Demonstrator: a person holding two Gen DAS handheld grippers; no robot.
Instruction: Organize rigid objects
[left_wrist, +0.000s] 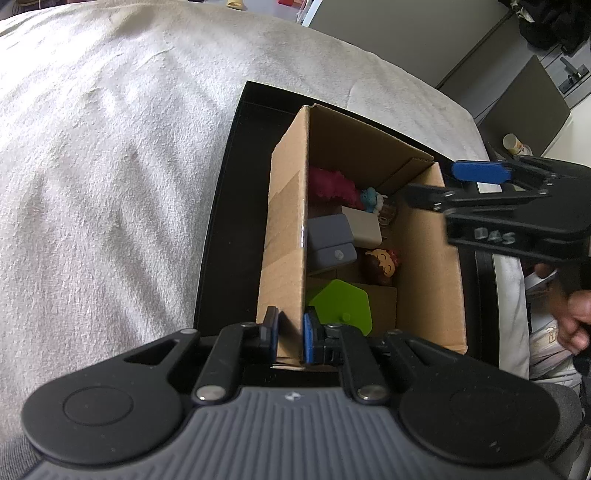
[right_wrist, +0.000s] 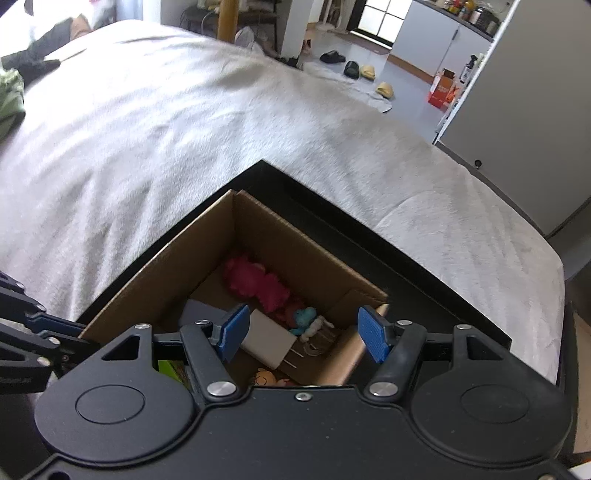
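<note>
On the white blanket (left_wrist: 110, 166) sits a black tray (left_wrist: 236, 206), and upon it an open cardboard box (left_wrist: 286, 229) serving as the collection point. Left gripper (left_wrist: 290, 332) is clamped on the box's near wall, one pad outside and one inside, steadying it. Right gripper (right_wrist: 306, 334) hovers above the box opening with its pads spread wide and nothing between them. Contents visible inside: a pink toy (right_wrist: 255, 282), a small blue figure (right_wrist: 304, 317), a white charger (right_wrist: 267, 341) with prongs showing, a grey case (left_wrist: 330, 240), a small doll head (left_wrist: 380, 262) and a green flat piece (left_wrist: 341, 304); a clear item beside the charger cannot be identified. Judgement: the step in hand appears to be a deposit just completed or a rearrangement about to start, with the box held firm meanwhile. No loose object is visible on the blanket in either view. The next move calls for the right gripper either to clear the box rim without snagging the wall, or to descend on a chosen item squarely, while the left grip stays firm.
</note>
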